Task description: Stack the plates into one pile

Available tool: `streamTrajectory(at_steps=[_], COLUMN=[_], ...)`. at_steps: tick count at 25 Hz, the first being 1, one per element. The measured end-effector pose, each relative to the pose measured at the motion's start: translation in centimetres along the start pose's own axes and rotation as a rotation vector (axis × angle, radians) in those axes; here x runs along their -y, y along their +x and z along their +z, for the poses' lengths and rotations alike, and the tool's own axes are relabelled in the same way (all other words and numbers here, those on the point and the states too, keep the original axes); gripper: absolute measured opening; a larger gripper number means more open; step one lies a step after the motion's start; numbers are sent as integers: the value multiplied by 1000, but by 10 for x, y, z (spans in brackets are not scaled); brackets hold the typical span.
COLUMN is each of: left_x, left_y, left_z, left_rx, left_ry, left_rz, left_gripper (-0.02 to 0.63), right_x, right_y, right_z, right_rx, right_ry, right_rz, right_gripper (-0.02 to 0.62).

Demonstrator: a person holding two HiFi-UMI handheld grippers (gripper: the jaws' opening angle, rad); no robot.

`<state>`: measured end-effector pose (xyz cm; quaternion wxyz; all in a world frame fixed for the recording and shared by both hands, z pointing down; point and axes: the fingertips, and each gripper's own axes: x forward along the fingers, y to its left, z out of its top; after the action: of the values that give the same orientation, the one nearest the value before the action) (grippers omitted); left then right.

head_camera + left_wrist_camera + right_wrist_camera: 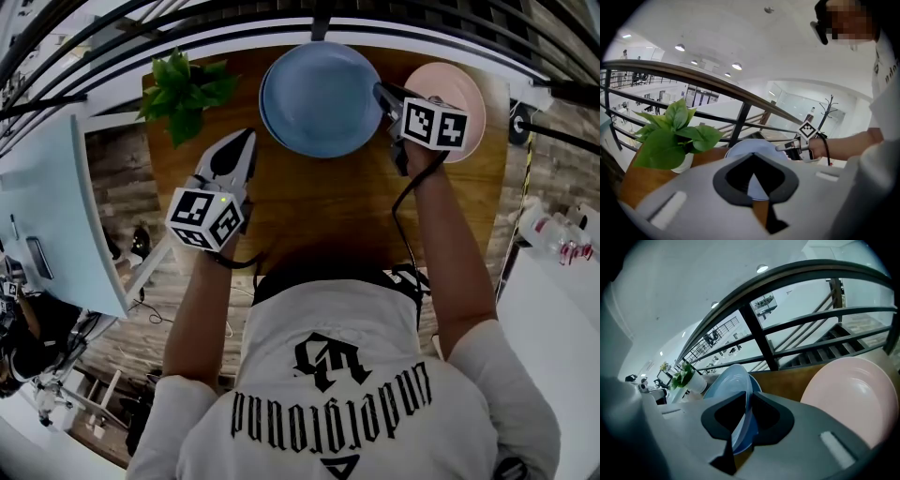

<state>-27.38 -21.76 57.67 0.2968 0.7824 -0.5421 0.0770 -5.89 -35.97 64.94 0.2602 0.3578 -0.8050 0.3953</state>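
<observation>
**Right gripper [380, 92] clamped on the right rim of the upper blue plate [314, 94], at the far middle of the wooden table [319, 211].**

The round plate sits hollow side up over a lower blue plate [265, 111], whose edge peeks out along the left. In the right gripper view the upper plate's rim fills the narrow gap between the jaws. The plate leans at an angle to the darker one beneath it. The gripper reaches in from the right, pointing down and toward the plate's centre. A pink plate [455, 82] lies flat, hollow side up, just beside the blue pair on the right. The left gripper [247, 139] hovers over the table's left part with its jaws together on nothing. Its tip points toward the far edge, between the potted plant [183, 94] and the blue plates.
</observation>
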Motion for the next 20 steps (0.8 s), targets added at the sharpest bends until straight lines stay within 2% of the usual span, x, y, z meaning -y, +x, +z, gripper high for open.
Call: streamTrajectory(at_steps=[2, 4, 7, 14, 20], left_x=[-1, -1, 0, 16, 34], left_y=[2, 3, 5, 7, -2], left_z=[-2, -4, -6, -5, -2], left_rx=[-7, -12, -17, -12, 6], left_ry=[4, 4, 5, 16, 35], left_rz=[-2, -1, -1, -10, -3], left_gripper=[46, 46, 46, 46, 46], right_x=[1, 4, 8, 7, -6], right_y=[3, 2, -2, -16, -41], right_z=[-1, 2, 8, 7, 11], right_rx=[-6, 7, 25, 24, 73], right_ry=[-19, -40, -88, -117, -149], right_rz=[-8, -28, -61, -54, -48], right_gripper=[47, 92, 124, 124, 124])
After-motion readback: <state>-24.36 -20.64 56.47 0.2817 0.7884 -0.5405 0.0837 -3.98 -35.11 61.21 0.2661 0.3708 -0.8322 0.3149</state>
